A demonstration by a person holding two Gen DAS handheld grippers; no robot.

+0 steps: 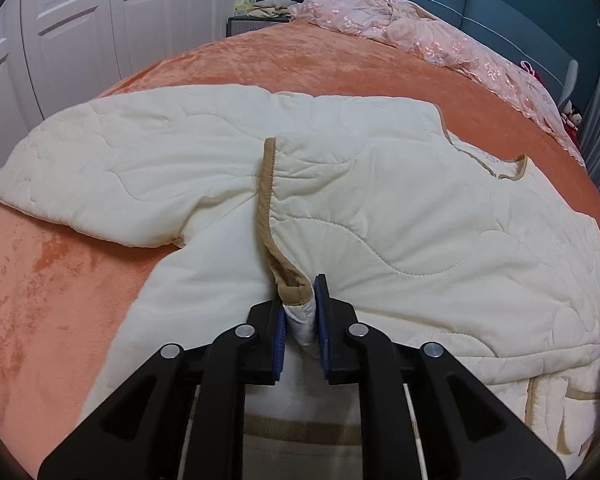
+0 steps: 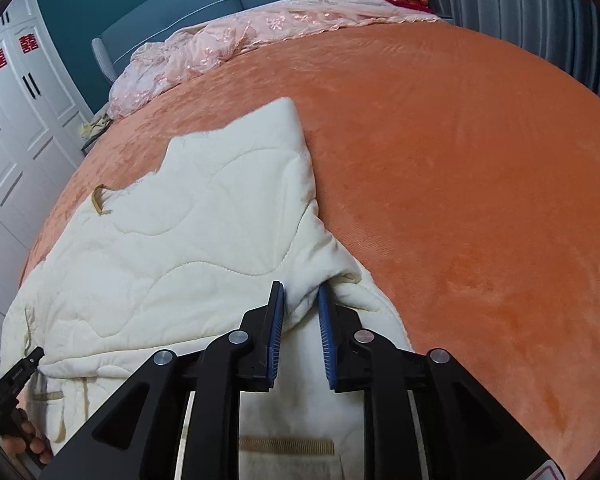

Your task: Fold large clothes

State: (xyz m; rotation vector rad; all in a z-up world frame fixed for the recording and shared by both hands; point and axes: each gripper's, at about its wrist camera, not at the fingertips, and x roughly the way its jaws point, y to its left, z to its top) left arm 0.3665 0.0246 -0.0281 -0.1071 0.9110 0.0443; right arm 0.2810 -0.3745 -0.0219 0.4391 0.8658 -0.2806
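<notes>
Left wrist view: cream quilted jacket (image 1: pixel 380 208) spread on orange bed (image 1: pixel 60 300); left tongs (image 1: pixel 300 304) clamped on its tan-trimmed front edge (image 1: pixel 268 200).
Right wrist view: right tongs (image 2: pixel 300 312) clamped on a jacket (image 2: pixel 180 240) fold; pink bedding (image 2: pixel 220 48) beyond.

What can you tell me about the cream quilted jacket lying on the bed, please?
The cream quilted jacket looks soft and padded, with wavy stitching and tan trim on its edges and pocket. It lies spread on the orange bedspread, one sleeve stretched sideways. The left claw pinches a fold at the trimmed front edge; the right claw grips bunched fabric at its other side.
</notes>
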